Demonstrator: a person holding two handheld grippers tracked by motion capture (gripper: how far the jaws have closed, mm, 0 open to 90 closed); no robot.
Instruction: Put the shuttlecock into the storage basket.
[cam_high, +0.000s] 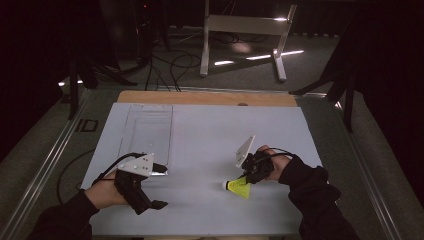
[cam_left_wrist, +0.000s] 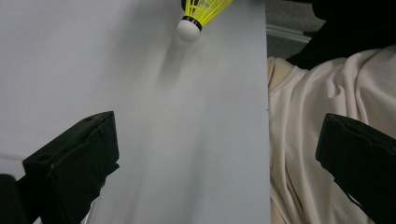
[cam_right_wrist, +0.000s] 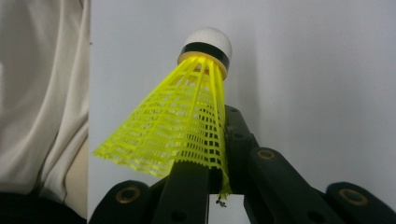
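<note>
A yellow shuttlecock (cam_high: 238, 188) with a white cork tip hangs just above the white mat (cam_high: 210, 125), right of centre. My right gripper (cam_high: 246, 179) is shut on the edge of its mesh skirt. In the right gripper view the jaws of my right gripper (cam_right_wrist: 218, 144) pinch the shuttlecock (cam_right_wrist: 187, 126), and the cork points away from the camera. My left gripper (cam_high: 160, 186) hovers over the mat's near left part, open, with nothing between its jaws. In the left gripper view the left gripper (cam_left_wrist: 217, 149) stands wide apart, and the shuttlecock (cam_left_wrist: 196, 16) shows farther off at the top.
A clear plastic tray (cam_high: 147, 130) lies on the mat at the far left. A wooden strip (cam_high: 200, 97) runs along the table's far edge. Beyond it a metal stand (cam_high: 240, 25) and cables sit on the floor. Beige cloth (cam_left_wrist: 327, 93) on the person lies past the mat's near edge.
</note>
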